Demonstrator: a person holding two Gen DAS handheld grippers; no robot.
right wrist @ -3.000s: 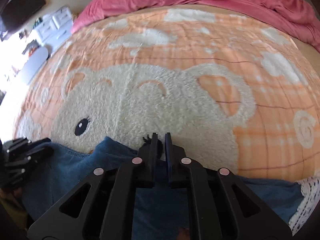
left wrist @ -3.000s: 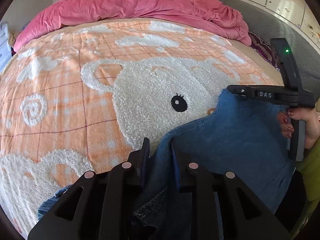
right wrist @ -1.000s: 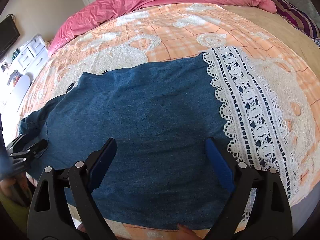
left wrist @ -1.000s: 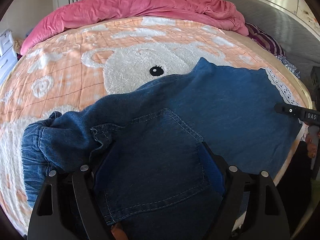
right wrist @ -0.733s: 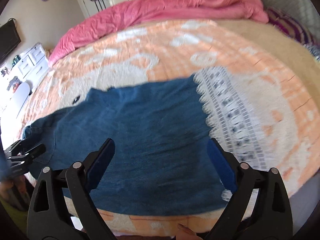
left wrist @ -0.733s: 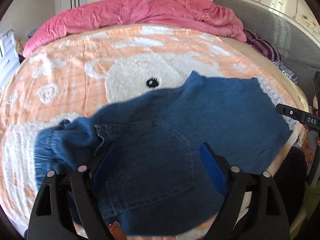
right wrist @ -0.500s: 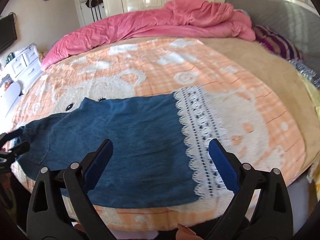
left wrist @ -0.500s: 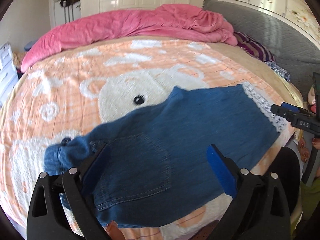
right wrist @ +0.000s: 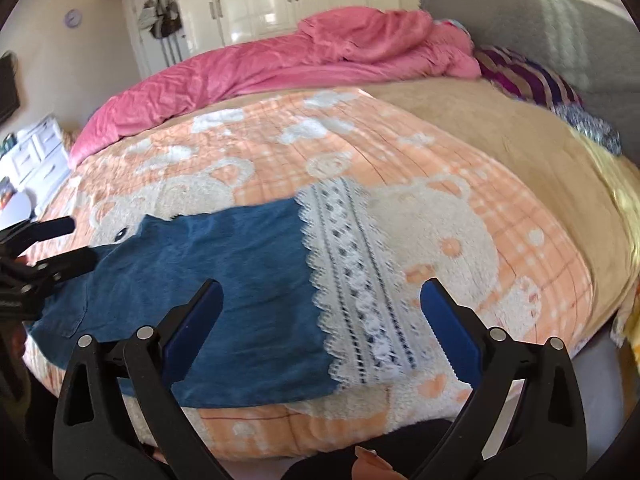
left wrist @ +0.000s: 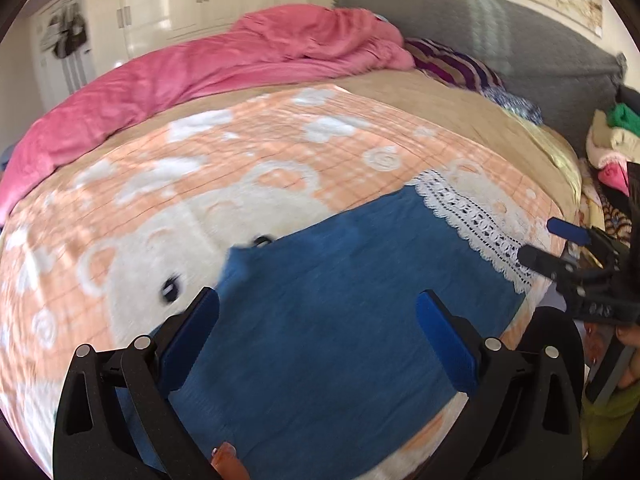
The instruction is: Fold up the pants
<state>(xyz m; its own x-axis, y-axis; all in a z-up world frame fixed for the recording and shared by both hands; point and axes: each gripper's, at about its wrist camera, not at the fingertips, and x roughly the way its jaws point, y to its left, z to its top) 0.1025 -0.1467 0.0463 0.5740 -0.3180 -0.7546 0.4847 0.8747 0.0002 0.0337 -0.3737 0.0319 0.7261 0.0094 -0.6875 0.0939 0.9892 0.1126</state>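
Observation:
The blue denim pants [left wrist: 340, 304] lie flat along the near edge of the bed, with a white lace hem [left wrist: 476, 224] at the right end. In the right wrist view the pants [right wrist: 224, 272] and the lace hem [right wrist: 356, 280] lie ahead. My left gripper [left wrist: 316, 320] is open and empty, raised above the denim. My right gripper [right wrist: 320, 312] is open and empty, raised above the lace hem. Each gripper shows in the other's view: the right gripper [left wrist: 560, 260] at the right edge, the left gripper [right wrist: 52, 248] at the left edge.
The pants rest on an orange and white bear blanket [right wrist: 400, 148] over a tan sheet [right wrist: 500, 120]. A pink duvet [right wrist: 300, 60] is bunched at the far side. Striped pillows [right wrist: 528, 76] and a grey headboard [left wrist: 500, 32] are at the right. A clothes pile [left wrist: 612, 140] sits far right.
Both grippers let go of the pants, opened wide and pulled back and up from the bed. The pants now lie spread flat on the blanket.

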